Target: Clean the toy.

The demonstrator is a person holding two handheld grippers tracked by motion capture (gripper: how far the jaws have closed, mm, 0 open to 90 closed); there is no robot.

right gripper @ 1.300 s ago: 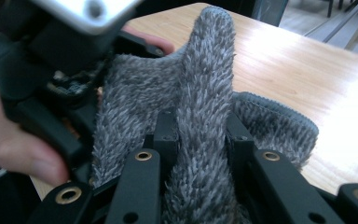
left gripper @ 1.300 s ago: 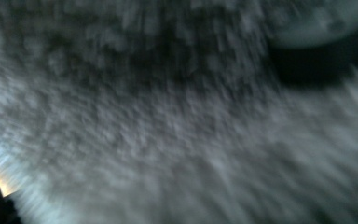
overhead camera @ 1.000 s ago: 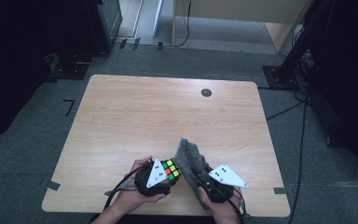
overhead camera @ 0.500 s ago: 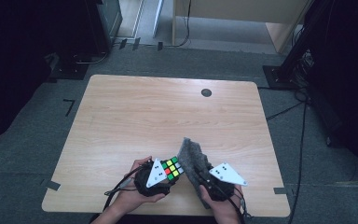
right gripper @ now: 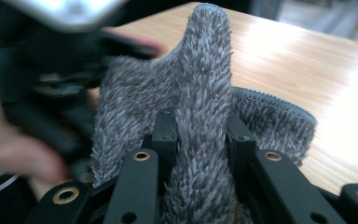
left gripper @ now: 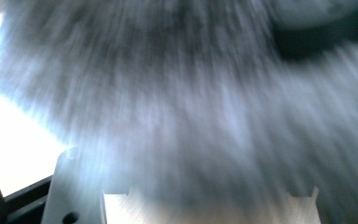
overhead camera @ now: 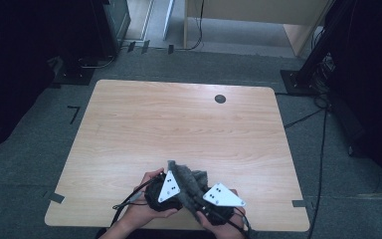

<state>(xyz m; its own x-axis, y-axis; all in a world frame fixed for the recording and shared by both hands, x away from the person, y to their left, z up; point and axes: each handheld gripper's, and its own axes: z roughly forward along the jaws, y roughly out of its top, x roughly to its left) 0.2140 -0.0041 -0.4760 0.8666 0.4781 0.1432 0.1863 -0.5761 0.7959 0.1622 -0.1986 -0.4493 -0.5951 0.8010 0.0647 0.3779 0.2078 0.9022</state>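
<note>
A grey fuzzy cloth (overhead camera: 188, 180) is bunched between my two grippers near the table's front edge. My right gripper (right gripper: 200, 127) is shut on a raised fold of the cloth (right gripper: 206, 60), its black jaws pressing both sides. My left gripper (overhead camera: 166, 191) sits just left of it, held in a hand, with the cloth (left gripper: 191, 93) draped over its front as a blurred grey mass. The colour cube at its jaws in the earlier frames is hidden under the cloth. The left gripper also appears blurred (right gripper: 51, 79) at the left of the right gripper view.
The wooden table (overhead camera: 179, 119) has a small black round disc (overhead camera: 220, 98) near its far edge. Dark furniture and cables stand on the grey floor around the table. Black tape marks lie by the table's left side.
The right gripper has swung the grey cloth to the left and down over the left gripper, covering the colour cube. The left hand has kept still.
</note>
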